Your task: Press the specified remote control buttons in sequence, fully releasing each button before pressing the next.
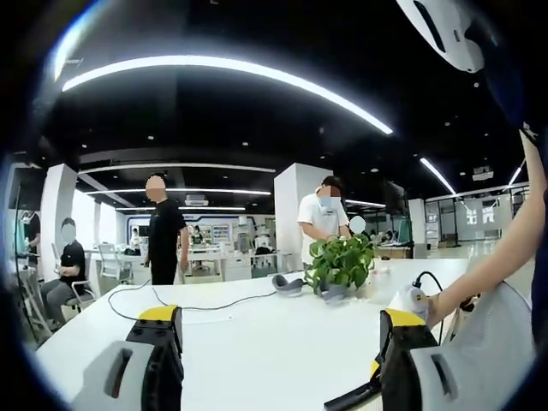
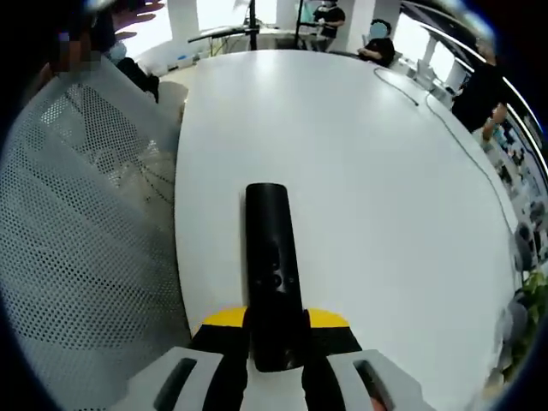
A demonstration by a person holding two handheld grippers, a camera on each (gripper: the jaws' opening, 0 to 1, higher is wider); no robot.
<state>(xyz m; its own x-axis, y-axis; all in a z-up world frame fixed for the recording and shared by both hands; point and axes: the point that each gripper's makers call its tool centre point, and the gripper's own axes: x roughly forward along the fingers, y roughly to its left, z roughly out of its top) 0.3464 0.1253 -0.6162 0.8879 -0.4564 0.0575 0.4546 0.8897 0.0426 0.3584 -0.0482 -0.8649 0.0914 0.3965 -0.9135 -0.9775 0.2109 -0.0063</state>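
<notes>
A long black remote control (image 2: 270, 248) points away from me over the white table (image 2: 368, 171), small buttons showing near its middle. My right gripper (image 2: 276, 332) is shut on the remote's near end, with a yellow-topped fingertip (image 2: 224, 318) on each side of it. In the left gripper view my left gripper (image 1: 280, 332) stands open above the white table (image 1: 257, 342), its jaws far apart with nothing between them. A slim dark piece (image 1: 351, 396) shows low beside its right jaw; I cannot tell what it is.
A white mesh chair (image 2: 77, 248) stands close to the table edge. A potted green plant (image 1: 341, 264), a grey object (image 1: 289, 284) and a black cable (image 1: 197, 301) lie further off. A person's arm (image 1: 488, 265) reaches in, holding a white device (image 1: 415, 300). Several people stand or sit in the office beyond.
</notes>
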